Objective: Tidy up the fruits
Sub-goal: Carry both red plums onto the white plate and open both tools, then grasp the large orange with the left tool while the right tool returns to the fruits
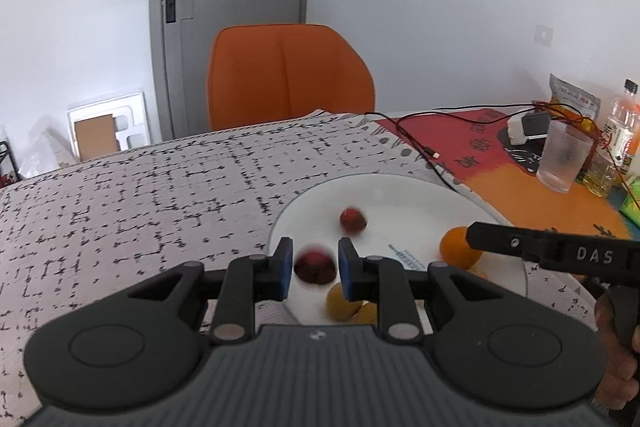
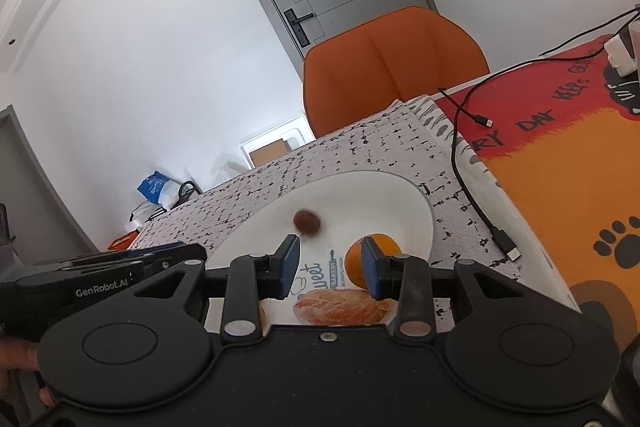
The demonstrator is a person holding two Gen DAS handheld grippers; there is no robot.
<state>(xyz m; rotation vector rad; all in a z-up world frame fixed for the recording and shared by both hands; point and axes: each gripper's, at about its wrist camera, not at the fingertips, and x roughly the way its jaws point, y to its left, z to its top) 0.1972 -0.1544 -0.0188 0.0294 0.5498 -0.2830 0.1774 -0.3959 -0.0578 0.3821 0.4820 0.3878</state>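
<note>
Left wrist view: left gripper (image 1: 313, 269) looks closed around a blurry dark red fruit (image 1: 315, 267) over the white plate (image 1: 420, 195). Right gripper (image 2: 330, 267) is partly open, empty, orange (image 2: 382, 245) just behind one finger.

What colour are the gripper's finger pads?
Blue, on black fingers; clearest in the right wrist view.

Bright, even daylight; fisheye edges bend, and the red fruits (image 1: 315, 266) smear (motion blur).

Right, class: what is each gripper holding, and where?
Right gripper: nothing. Left gripper: blurred red fruit between its pads; a grip cannot be told.
</note>
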